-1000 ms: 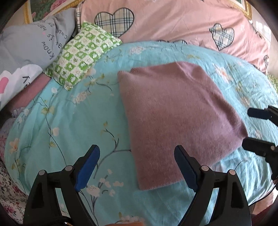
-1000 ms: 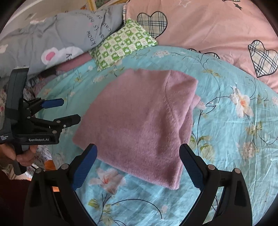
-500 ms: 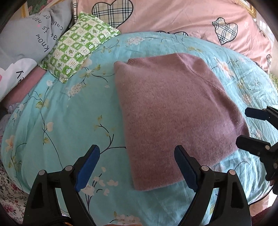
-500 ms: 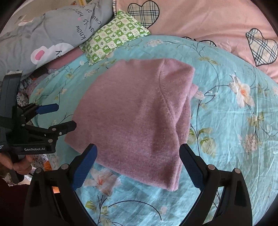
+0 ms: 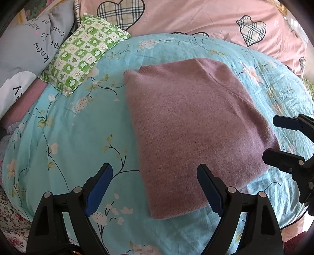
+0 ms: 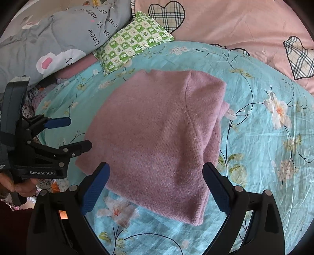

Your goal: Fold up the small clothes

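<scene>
Just ahead of both spread grippers (image 5: 155, 188) (image 6: 157, 188) lies the folded sweater (image 5: 196, 125).

Bed: turquoise floral sheet (image 5: 64, 137) beneath the jaws. Ahead: pink heart-print duvet (image 5: 196, 17), green checked pillow (image 5: 82, 51). Ahead-left: grey lettered quilt (image 6: 58, 33); daylight.

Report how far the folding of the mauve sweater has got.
Done: the mauve sweater lies folded into a compact rectangle on the turquoise floral bedspread, layered edges stacked along one side. In hand: nothing; the left tongs and right tongs are both open, hovering near its close edge without gripping. Left: perhaps one more fold or moving it aside; no other unfolded garment is visible.
</scene>
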`<state>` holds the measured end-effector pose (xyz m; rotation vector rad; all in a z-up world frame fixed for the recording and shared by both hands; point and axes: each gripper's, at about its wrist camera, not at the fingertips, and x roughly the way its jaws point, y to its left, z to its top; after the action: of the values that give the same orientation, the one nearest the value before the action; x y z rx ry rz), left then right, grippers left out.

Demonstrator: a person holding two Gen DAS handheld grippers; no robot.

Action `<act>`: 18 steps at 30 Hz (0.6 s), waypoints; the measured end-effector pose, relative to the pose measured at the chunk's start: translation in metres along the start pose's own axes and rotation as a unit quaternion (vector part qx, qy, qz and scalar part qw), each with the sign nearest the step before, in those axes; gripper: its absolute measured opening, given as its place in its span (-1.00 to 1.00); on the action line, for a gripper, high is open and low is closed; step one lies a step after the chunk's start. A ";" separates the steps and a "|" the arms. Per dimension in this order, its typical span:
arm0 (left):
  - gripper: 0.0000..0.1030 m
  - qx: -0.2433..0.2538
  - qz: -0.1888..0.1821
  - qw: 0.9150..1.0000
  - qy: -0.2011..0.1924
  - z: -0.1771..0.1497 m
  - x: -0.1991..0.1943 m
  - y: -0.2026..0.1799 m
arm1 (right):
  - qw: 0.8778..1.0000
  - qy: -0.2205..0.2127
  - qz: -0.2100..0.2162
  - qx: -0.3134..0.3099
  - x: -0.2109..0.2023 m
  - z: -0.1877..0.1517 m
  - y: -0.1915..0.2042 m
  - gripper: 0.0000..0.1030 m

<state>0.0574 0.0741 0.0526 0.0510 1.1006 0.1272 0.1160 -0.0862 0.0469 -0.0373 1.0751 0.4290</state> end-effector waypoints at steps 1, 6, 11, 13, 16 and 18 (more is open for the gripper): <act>0.71 0.000 0.000 1.000 0.000 0.000 0.000 0.000 | 1.000 -0.001 0.002 0.001 0.000 0.001 -0.001 0.85; 0.71 0.005 -0.002 1.000 -0.003 0.002 -0.002 -0.001 | 1.000 -0.002 0.004 0.001 -0.001 0.002 0.000 0.85; 0.71 0.005 -0.004 1.000 -0.004 0.004 -0.002 0.000 | 1.000 -0.002 0.007 -0.001 -0.001 0.003 0.001 0.85; 0.71 0.003 -0.003 1.000 -0.004 0.003 -0.002 0.000 | 1.000 -0.003 0.007 -0.003 -0.001 0.004 0.002 0.85; 0.71 0.001 -0.002 1.000 -0.003 0.002 -0.003 0.000 | 1.000 -0.003 0.008 -0.001 -0.002 0.004 0.002 0.85; 0.71 0.000 -0.002 1.000 -0.003 0.002 -0.003 0.000 | 1.000 -0.003 0.010 -0.001 -0.002 0.004 0.002 0.85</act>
<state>0.0580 0.0741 0.0564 0.0496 1.0937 0.1230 0.1182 -0.0844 0.0506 -0.0262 1.0693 0.4477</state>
